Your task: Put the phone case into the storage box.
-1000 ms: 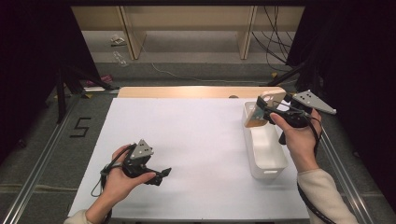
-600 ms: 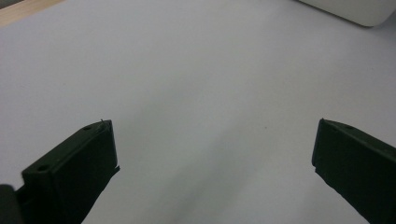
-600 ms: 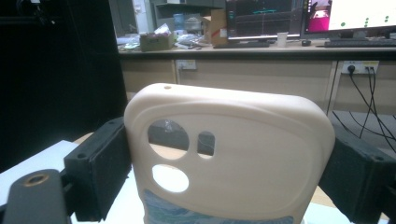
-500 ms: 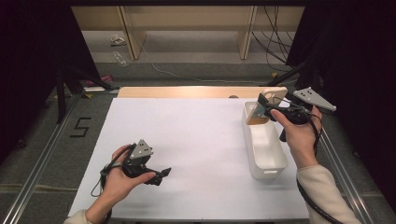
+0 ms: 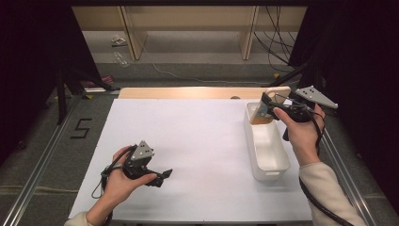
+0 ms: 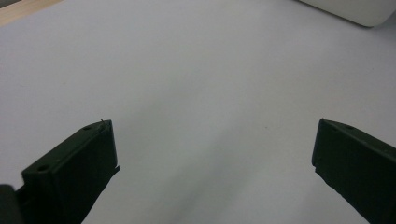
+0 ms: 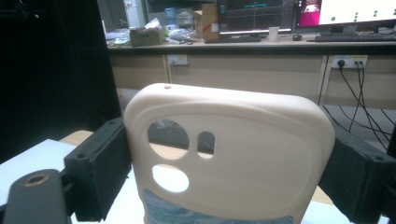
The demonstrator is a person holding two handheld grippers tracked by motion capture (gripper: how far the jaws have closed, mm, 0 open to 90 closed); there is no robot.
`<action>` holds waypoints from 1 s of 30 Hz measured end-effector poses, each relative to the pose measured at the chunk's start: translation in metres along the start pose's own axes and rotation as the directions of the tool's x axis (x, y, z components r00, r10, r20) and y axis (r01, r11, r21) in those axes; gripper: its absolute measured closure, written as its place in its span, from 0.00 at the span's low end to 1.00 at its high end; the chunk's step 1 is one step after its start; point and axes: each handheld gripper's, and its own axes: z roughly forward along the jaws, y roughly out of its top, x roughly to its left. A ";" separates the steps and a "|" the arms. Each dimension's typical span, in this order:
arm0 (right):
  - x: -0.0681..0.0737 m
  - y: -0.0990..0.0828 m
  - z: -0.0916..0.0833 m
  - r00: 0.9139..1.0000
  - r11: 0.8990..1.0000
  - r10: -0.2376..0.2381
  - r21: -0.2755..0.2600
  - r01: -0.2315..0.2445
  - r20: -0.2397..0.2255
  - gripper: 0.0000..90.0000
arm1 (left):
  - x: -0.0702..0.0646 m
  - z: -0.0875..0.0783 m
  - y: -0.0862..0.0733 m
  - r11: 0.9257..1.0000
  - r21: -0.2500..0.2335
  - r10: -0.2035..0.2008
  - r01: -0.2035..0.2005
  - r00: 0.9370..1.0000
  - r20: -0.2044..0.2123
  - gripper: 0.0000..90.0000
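Starting at the left, at about seven o'clock on the white table [image 5: 197, 141] in the high view, we see the left gripper [image 5: 160, 177] held low by the person's left hand [image 5: 120, 181], its jaws pointing toward three o'clock. In the left gripper view its two black jaws stand wide apart, with nothing but bare white tabletop between them, and a corner of the white bin [image 6: 359, 10] is cut off at one o'clock by the frame edge. Moving right, the white bin [image 5: 270, 153] lies lengthwise at about three o'clock on the table. Above its far end, at roughly two o'clock, the right gripper [image 5: 267, 104] in the right hand [image 5: 303, 134] clamps a cream phone case [image 5: 272, 96]. In the right gripper view the phone case [image 7: 229, 154] stands upright between the jaws, each pad pressed against one of its long sides, the camera cut-outs facing us. Its lower part is cut off by the bottom edge, where a bluish patch shows that we cannot make out. In the high view the gripper covers part of the case, and we cannot tell whether the case touches the bin's rim.
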 end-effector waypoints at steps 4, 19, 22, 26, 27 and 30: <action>-0.002 0.002 0.003 1.000 1.000 -0.005 0.004 0.005 0.008 0.14 | 0.000 0.000 0.000 1.000 0.000 0.000 0.000 1.000 0.000 0.00; -0.007 0.005 0.015 1.000 1.000 -0.008 0.025 0.007 0.023 0.14 | 0.000 0.000 0.000 1.000 -0.001 0.001 -0.001 1.000 0.001 0.00; -0.007 0.005 0.017 1.000 1.000 -0.008 0.028 0.007 0.025 0.14 | 0.000 0.000 0.000 1.000 -0.001 0.002 -0.002 1.000 0.001 0.00; -0.007 0.005 0.020 1.000 0.999 -0.010 0.033 0.009 0.028 0.14 | 0.000 0.000 0.000 1.000 -0.002 0.001 -0.001 1.000 0.001 0.00; -0.007 0.005 0.020 1.000 0.999 -0.010 0.034 0.009 0.029 0.14 | 0.000 0.000 0.000 1.000 -0.001 0.001 -0.001 1.000 0.001 0.00; -0.009 0.005 0.022 0.999 0.999 -0.008 0.037 0.007 0.033 0.14 | 0.000 0.000 0.000 1.000 -0.001 0.001 -0.001 1.000 0.001 0.00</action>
